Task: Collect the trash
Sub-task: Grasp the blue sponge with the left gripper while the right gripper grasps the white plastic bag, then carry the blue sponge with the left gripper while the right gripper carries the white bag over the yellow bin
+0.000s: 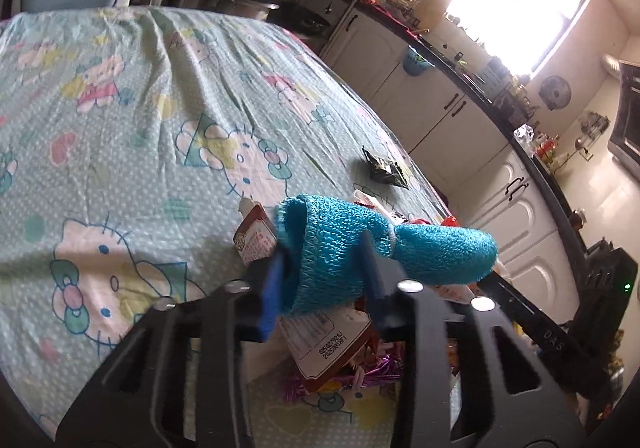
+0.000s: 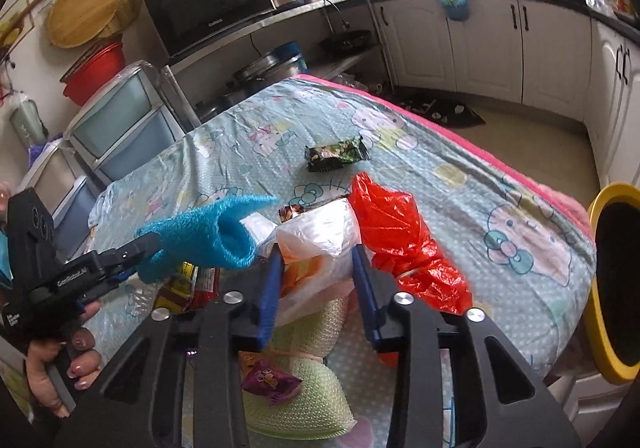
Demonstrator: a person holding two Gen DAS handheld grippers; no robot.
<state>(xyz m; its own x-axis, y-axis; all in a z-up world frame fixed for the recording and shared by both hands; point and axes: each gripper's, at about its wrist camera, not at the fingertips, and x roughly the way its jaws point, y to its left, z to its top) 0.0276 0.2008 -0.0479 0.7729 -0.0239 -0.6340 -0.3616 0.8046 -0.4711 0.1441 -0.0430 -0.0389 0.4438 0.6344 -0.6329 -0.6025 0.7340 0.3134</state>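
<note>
My left gripper point(image 1: 328, 272) is shut on a blue foam mesh sleeve point(image 1: 400, 252), which sticks out to the right of its fingers. The right wrist view shows the same gripper point(image 2: 148, 244) at the left, a hand around its handle, with the blue sleeve point(image 2: 212, 236) lifted off the table. My right gripper point(image 2: 318, 276) is shut on a white plastic bag point(image 2: 320, 236) in the pile of trash. A red plastic bag point(image 2: 400, 244) lies against its right finger. A dark snack wrapper point(image 2: 336, 153) lies alone farther back on the table.
A cartoon-cat cloth point(image 2: 500, 207) covers the table. A green foam net point(image 2: 304, 400), a purple wrapper point(image 2: 270, 382) and a red carton point(image 1: 256, 240) lie in the pile. A yellow-rimmed bin point(image 2: 600, 288) stands past the right edge. Drawers, shelves and cabinets surround the table.
</note>
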